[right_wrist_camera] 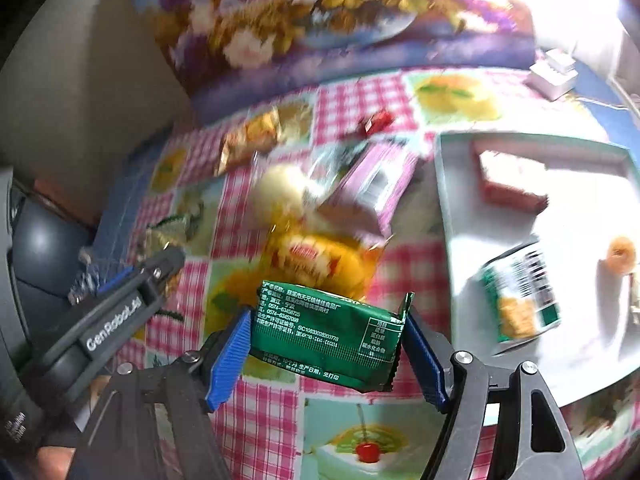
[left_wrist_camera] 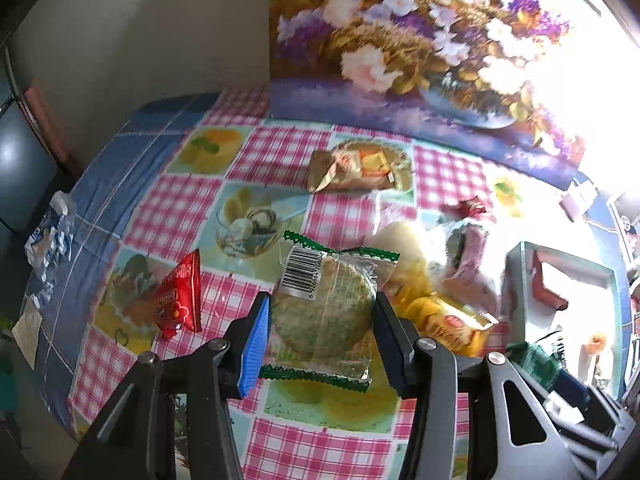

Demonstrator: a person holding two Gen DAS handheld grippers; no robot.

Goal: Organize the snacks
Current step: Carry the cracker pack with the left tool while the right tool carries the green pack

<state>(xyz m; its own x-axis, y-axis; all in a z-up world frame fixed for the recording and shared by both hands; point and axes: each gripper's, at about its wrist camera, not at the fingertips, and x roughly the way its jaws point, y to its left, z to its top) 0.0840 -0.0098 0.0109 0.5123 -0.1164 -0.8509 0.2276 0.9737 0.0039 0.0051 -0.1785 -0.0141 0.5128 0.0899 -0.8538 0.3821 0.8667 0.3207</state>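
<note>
Holding one snack in each tool, I judge the sorting to be somewhere in the middle. In the left wrist view my left gripper (left_wrist_camera: 322,322) is clenched on a clear-wrapped round cake (left_wrist_camera: 326,308) with green crimped ends, low in the centre of the frame and above the checked tablecloth (left_wrist_camera: 316,452). In the right wrist view my right gripper (right_wrist_camera: 326,352) grasps a green packet (right_wrist_camera: 326,340) by its two ends – the blue pads (right_wrist_camera: 230,356) press on both sides.

Just behind the green packet lies a yellow packet (right_wrist_camera: 316,258), and further up a pale round bun (right_wrist_camera: 280,192) and a purple-white packet (right_wrist_camera: 370,184), close together in a small heap. These are not yet sorted, as I see it. On the right of this frame stands the grey tray (right_wrist_camera: 444,200), where a pink box (right_wrist_camera: 510,184), a green-white packet (right_wrist_camera: 520,300) and a small orange ring snack (right_wrist_camera: 621,254) already lie – so a part of the work looks done.

Left on the cloth are also a red packet (left_wrist_camera: 180,296) at the left of the left wrist view, a brown-gold packet (left_wrist_camera: 352,170) in the upper middle, and a small red candy (right_wrist_camera: 376,121) near it. Far back a flower painting (left_wrist_camera: 420,40) leans against the wall.

For the way to the tray, the heap stands between my left tool and the tray; I would pass over it.
</note>
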